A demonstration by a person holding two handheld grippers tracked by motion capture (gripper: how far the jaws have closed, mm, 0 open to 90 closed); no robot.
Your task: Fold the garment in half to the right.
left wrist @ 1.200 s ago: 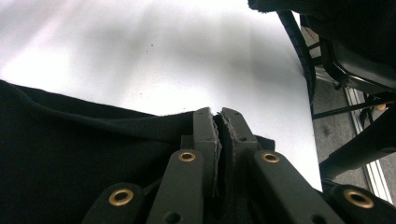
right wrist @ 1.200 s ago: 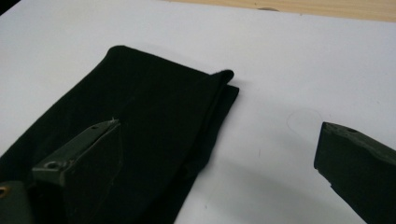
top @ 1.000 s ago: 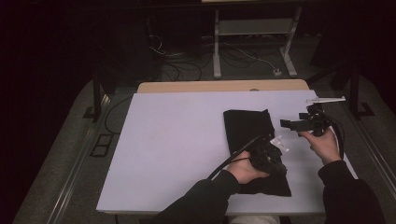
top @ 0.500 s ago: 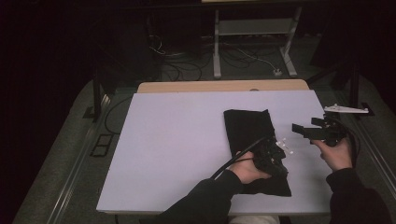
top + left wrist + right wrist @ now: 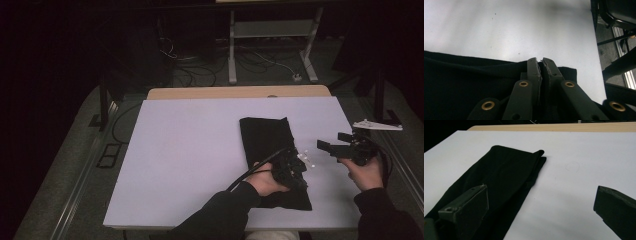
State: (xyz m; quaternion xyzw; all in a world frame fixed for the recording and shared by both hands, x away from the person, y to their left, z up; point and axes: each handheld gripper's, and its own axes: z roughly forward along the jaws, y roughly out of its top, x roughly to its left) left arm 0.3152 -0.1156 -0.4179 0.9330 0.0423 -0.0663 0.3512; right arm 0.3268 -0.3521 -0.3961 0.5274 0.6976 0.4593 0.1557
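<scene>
A black cloth [image 5: 267,137], folded into a long strip, lies right of centre on the white table [image 5: 190,150]. My left gripper [image 5: 301,170] rests on the cloth's near part and points toward the table's right edge. In the left gripper view its jaws [image 5: 541,62] are pressed nearly together at the edge of the cloth [image 5: 461,82]. They have just been opening a little, and only a thin slit shows at the tips. My right gripper [image 5: 336,141] hovers open, right of the cloth. Between its wide jaws [image 5: 541,195] there is only bare table, with the cloth [image 5: 506,175] on the left.
A wooden strip [image 5: 235,92] runs along the table's far edge. The right edge of the table is close to my right hand [image 5: 362,172]. Beyond the table, cables and a metal frame [image 5: 270,35] stand on the dark floor.
My right gripper has moved to the right and slightly nearer, away from the cloth, with its jaws still open. The left hand has stayed on the cloth.
</scene>
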